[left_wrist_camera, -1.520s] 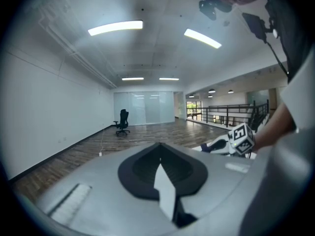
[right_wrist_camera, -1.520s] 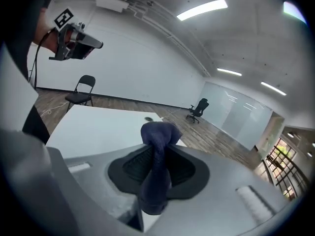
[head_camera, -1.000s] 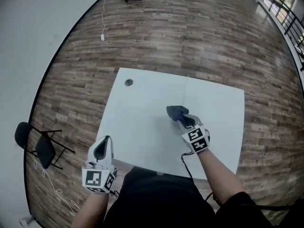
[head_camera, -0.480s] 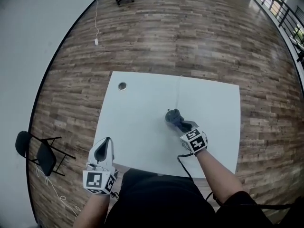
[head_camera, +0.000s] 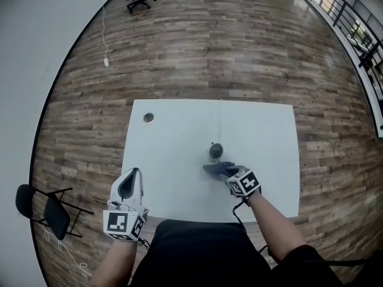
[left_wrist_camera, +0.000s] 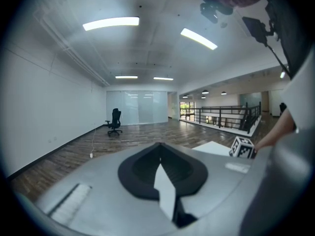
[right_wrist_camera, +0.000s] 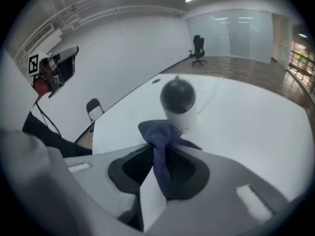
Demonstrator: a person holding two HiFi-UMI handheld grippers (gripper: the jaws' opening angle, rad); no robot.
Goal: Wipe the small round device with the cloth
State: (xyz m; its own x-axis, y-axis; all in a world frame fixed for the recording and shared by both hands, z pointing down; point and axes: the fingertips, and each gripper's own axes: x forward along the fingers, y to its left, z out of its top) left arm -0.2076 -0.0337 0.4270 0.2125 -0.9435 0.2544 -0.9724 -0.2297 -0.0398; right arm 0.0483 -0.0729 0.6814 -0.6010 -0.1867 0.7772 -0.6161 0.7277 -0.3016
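Grey-and-white left gripper (head_camera: 134,175) hovers off the near left corner of the white rectangular table (head_camera: 167,160), jaws pressed together on nothing at all. It's a spectator for now. Moving right: the small round device (head_camera: 216,151), white body under a dark dome, stands upright mid-table, with a thin cable (head_camera: 219,121) trailing to the far edge. Just on its near side, the bunched dark-blue cloth (right_wrist_camera: 158,132) bulges from the right gripper (right_wrist_camera: 156,157), clamped firmly between the jaws. The wad sits right at the device's base; whether it touches, I can't tell. The danger, I'd say, is that nothing braces that device, so a hard sideways shove could tip it or skid it along, dragging the cable. A light pass over the dome looks safer.
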